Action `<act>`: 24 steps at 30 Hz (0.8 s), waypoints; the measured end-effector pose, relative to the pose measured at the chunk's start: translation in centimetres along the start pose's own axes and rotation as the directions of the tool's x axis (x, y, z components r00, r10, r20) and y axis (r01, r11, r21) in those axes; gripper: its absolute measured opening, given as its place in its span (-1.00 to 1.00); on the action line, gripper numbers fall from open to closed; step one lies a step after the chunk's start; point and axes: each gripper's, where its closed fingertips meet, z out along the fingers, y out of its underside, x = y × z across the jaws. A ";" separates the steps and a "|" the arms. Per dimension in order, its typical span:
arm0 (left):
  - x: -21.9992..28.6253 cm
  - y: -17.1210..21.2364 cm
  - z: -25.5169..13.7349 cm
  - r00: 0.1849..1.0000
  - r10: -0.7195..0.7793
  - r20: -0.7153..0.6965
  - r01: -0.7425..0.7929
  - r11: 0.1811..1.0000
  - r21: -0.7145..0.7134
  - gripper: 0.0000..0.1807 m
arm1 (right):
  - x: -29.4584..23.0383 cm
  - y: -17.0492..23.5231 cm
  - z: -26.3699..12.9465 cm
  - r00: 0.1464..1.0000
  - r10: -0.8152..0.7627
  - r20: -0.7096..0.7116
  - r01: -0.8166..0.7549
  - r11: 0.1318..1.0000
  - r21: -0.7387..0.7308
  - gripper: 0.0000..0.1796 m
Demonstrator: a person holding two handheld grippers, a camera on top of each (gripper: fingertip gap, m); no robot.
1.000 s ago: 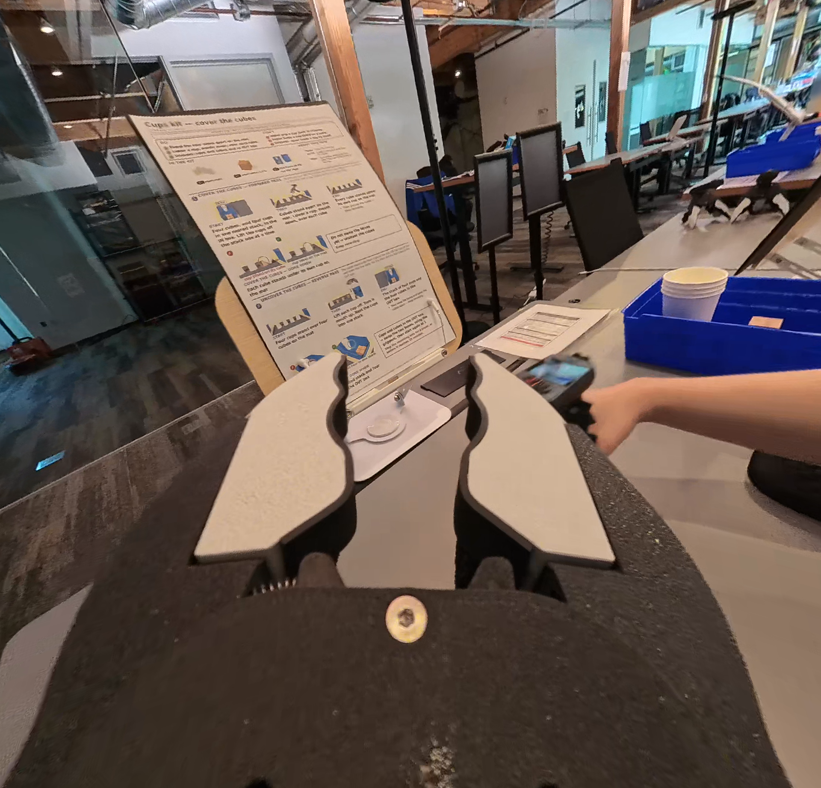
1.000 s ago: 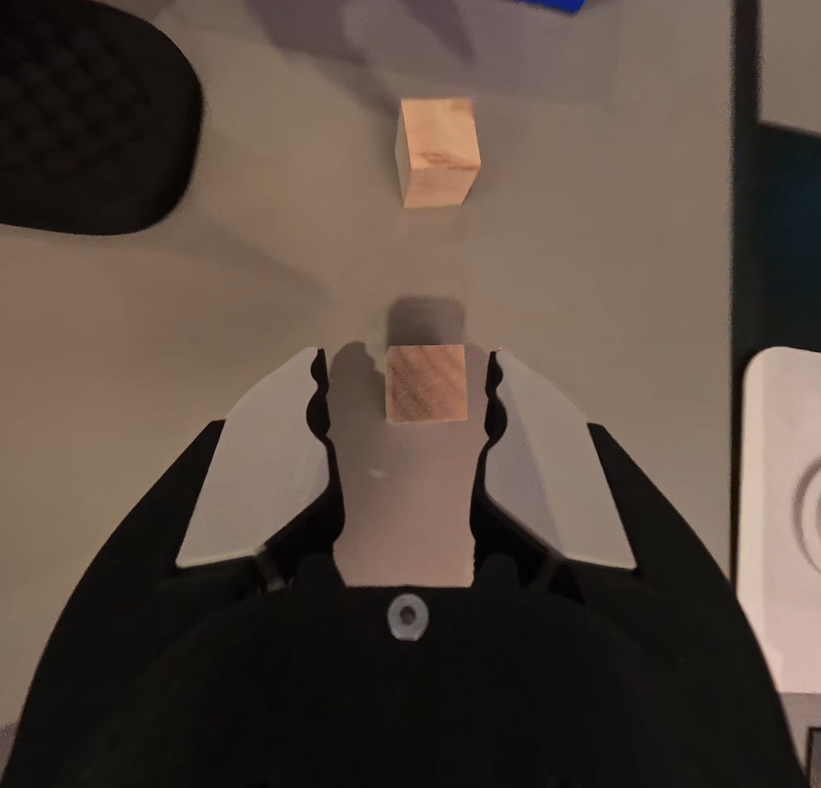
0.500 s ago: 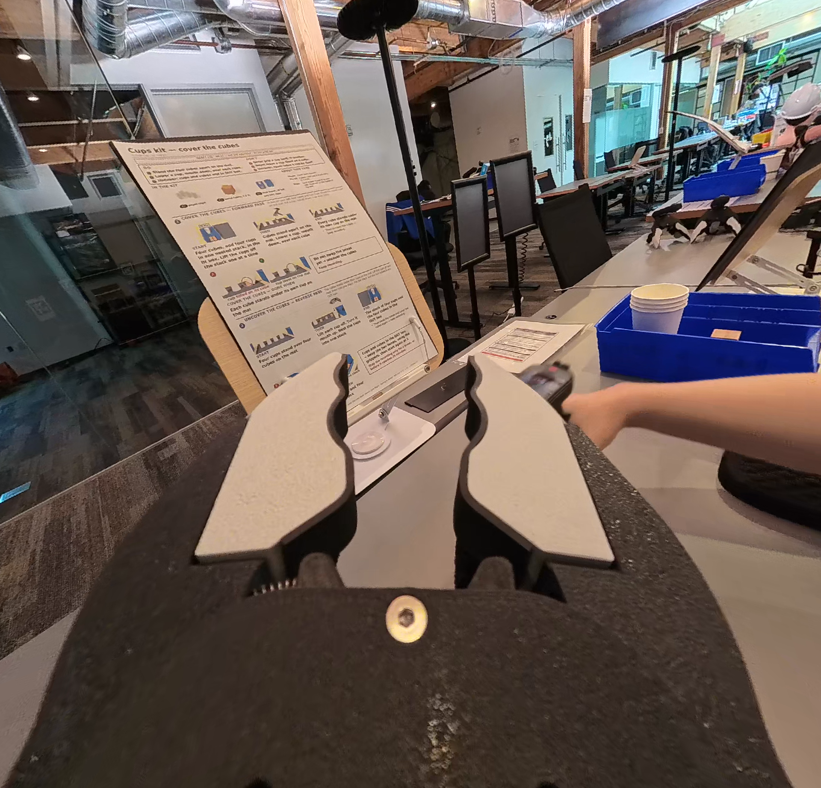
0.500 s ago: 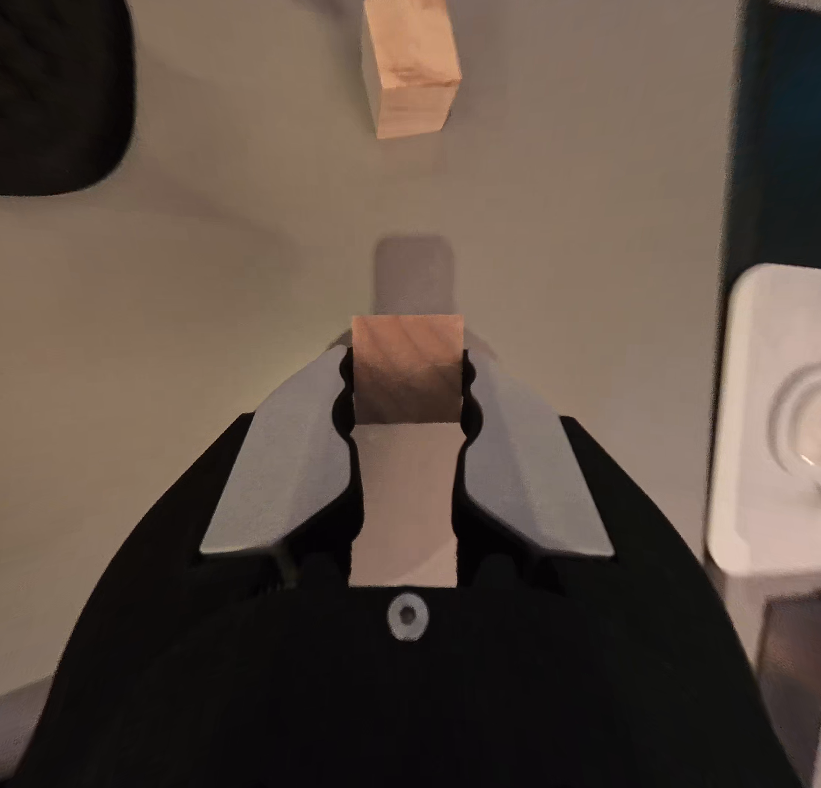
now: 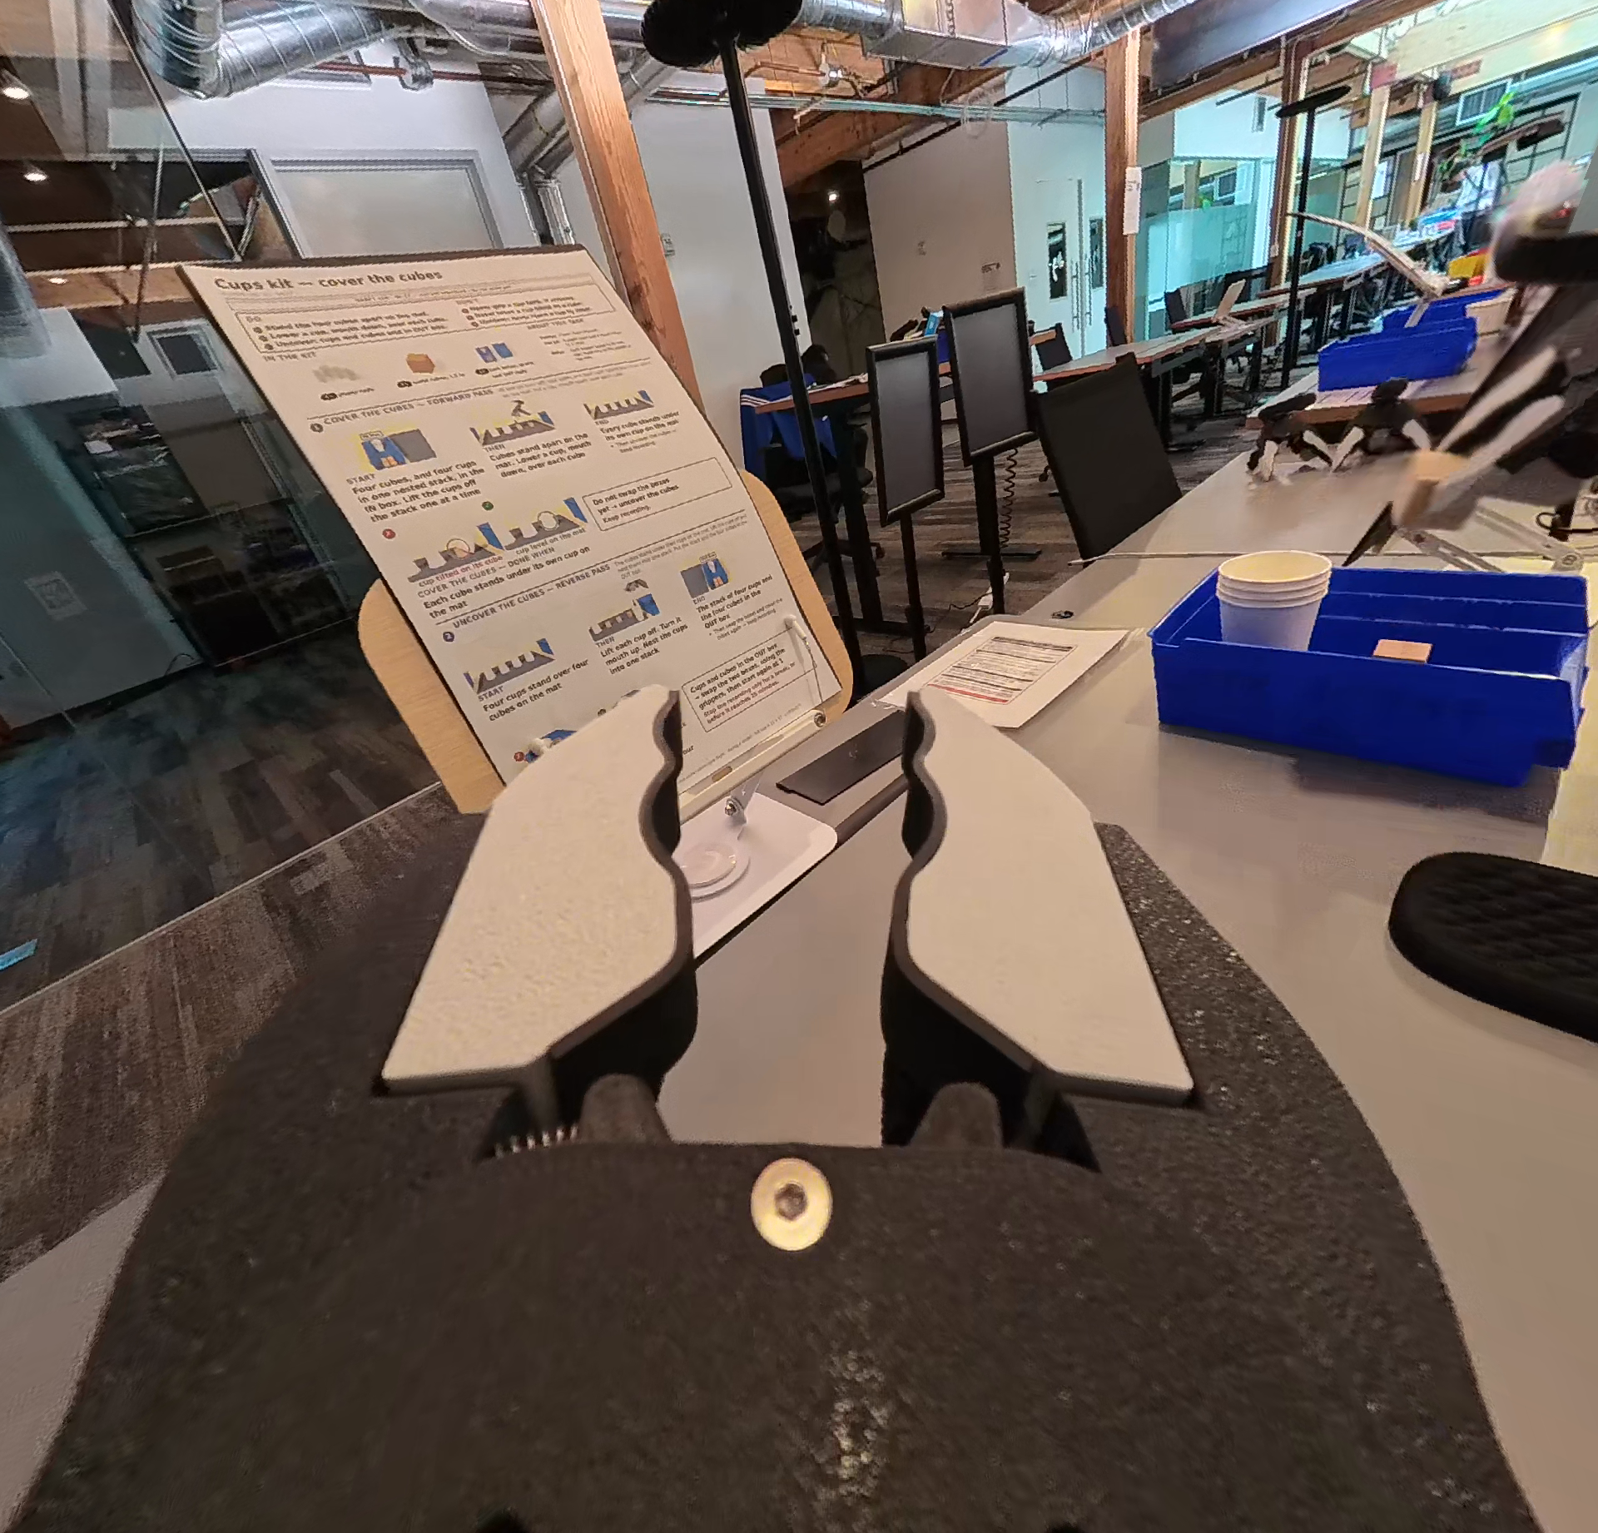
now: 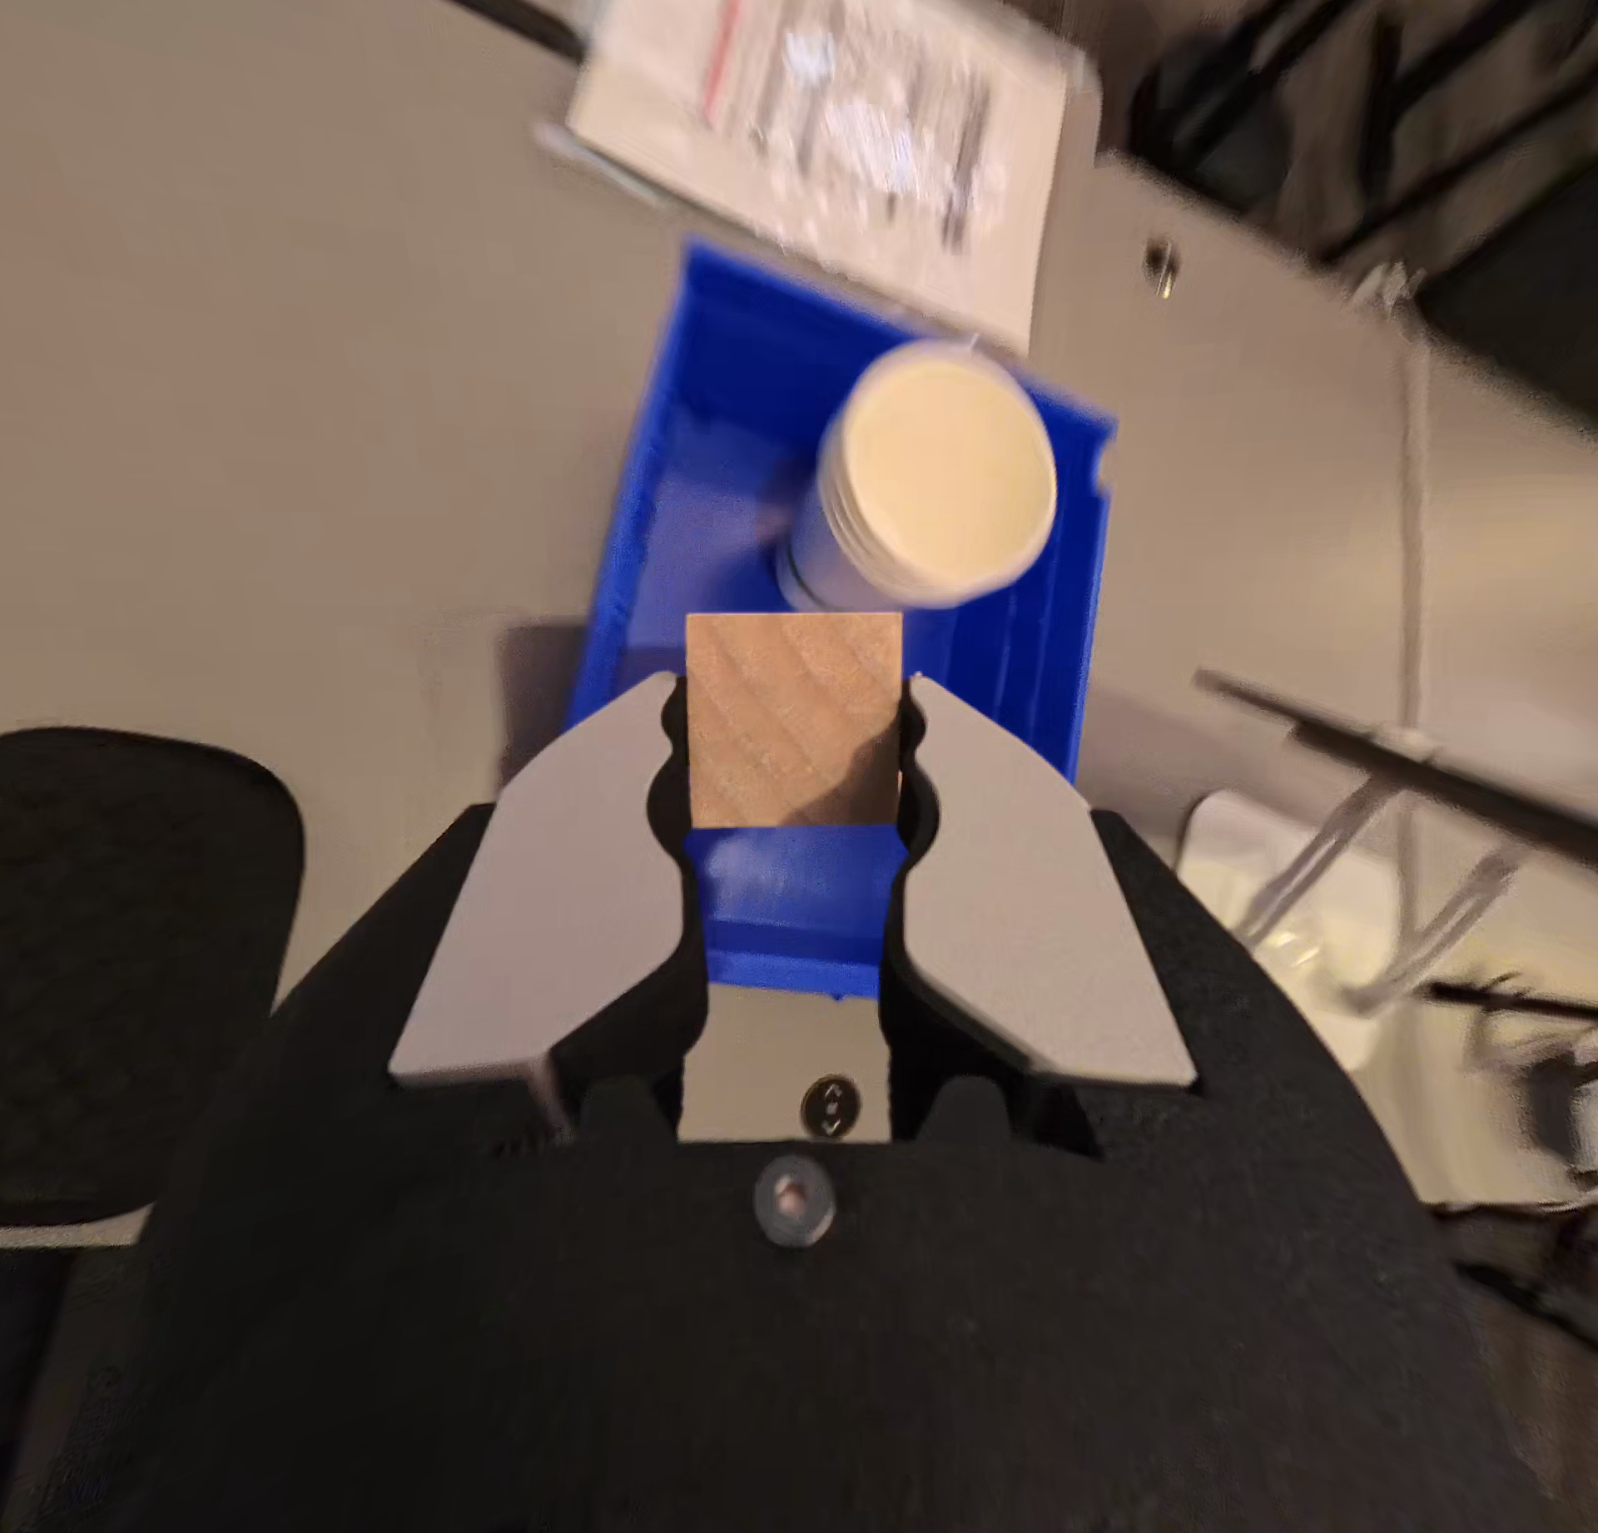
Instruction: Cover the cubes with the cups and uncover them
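Observation:
My right gripper (image 6: pixel 791 689) is shut on a wooden cube (image 6: pixel 791 713) and holds it in the air over the blue bin (image 6: pixel 783 947). A nested stack of white paper cups (image 6: pixel 942 471) stands mouth up in the bin's far end. In the left wrist view the bin (image 5: pixel 1349 713) sits on the grey table at the right, with the cup stack (image 5: pixel 1271 601) and one wooden cube (image 5: pixel 1403 651) inside. The right gripper (image 5: pixel 1435 488) shows blurred above the bin. My left gripper (image 5: pixel 791 713) is open and empty, held above the table's left part.
A black mat (image 5: pixel 1505 938) lies on the table near the bin; it also shows in the right wrist view (image 6: pixel 130 929). An instruction board (image 5: pixel 519 497) stands on a white base at the table's far left. A printed sheet (image 5: pixel 1003 670) lies behind the bin.
My right gripper shut on the cube on the table, lifted it and carried it over the blue bin. My left gripper stayed open; the person's arm left its view.

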 end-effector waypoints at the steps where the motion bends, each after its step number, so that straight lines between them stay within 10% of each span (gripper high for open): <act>1: 0.1 0.0 0.2 1.000 0.008 0.006 -0.008 1.000 -0.004 -0.48 | 1.3 2.3 1.3 0.997 0.063 0.035 -0.063 0.998 -0.019 -0.50; 9: 1.4 0.3 1.1 0.999 0.042 -0.005 -0.042 0.998 -0.039 -0.47 | 4.2 14.8 10.2 0.962 0.259 0.087 -0.224 0.929 -0.293 -0.50; 24: 0.9 0.0 0.6 0.999 0.043 0.016 -0.043 0.999 -0.028 -0.48 | 3.6 17.9 13.1 0.955 0.290 0.068 -0.228 0.859 -0.458 -0.50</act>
